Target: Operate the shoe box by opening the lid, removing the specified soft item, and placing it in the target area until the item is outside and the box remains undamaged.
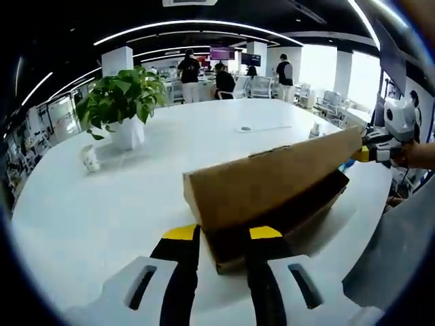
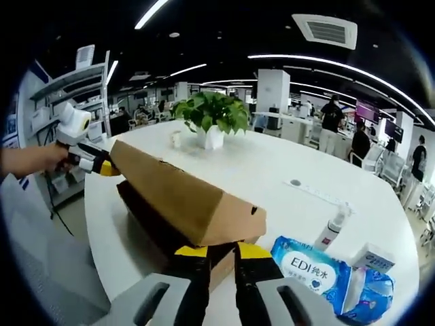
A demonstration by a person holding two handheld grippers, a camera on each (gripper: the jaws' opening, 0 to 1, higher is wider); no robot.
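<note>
Gripping opposite ends of the brown cardboard shoe box (image 1: 272, 197) on the round white table (image 1: 102, 204): left gripper (image 1: 223, 234) and right gripper (image 2: 216, 251) jaws nearly together on its corners, hinged cardboard lid (image 2: 183, 193) raised between.

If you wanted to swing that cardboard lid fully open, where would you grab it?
Probably the lid's raised free edge, near a short end, coming from the box's open front. The lid already tilts up off the base, leaving a dark gap where one jaw can slip under and one stay on top. Both grippers sit at such ends.
</note>
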